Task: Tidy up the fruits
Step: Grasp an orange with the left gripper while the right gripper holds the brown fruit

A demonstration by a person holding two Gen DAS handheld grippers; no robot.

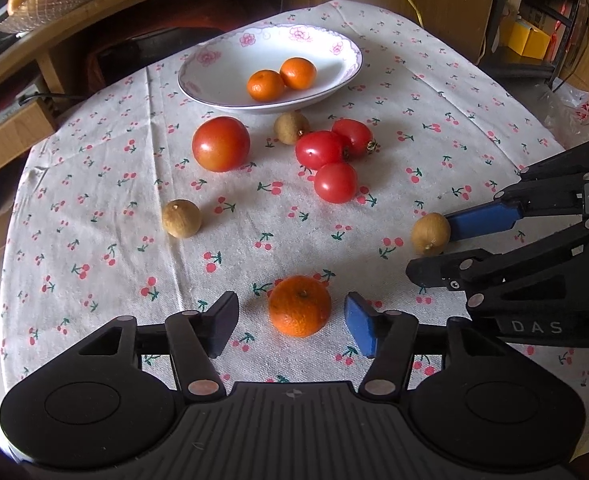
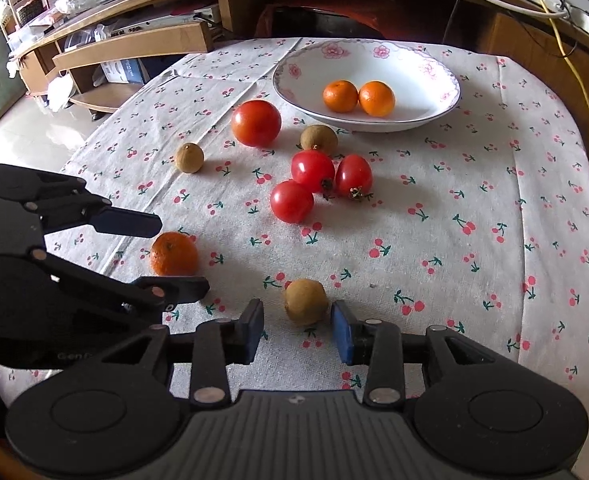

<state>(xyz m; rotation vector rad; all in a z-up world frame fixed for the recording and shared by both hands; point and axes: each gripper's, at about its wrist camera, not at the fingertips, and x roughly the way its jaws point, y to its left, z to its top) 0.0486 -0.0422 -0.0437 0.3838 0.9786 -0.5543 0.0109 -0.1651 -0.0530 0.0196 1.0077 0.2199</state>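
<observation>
mandarin [image 1: 300, 306], stem up | left hand-held gripper [image 1: 290, 322] spread | right hand-held gripper [image 2: 297, 330] spread around longan [image 2: 306, 301]

White letters "DAS" show on the black body of the right gripper [image 1: 430, 240], low on its side in the left wrist view. Over in the right wrist view, the left gripper [image 2: 182, 252] carries pale letters on its dark body that read "Gen", then what may be a "G" or "R", cut off behind the other gripper's frame. The papers and boxes on the shelves at the back are too blurred to read.
</observation>
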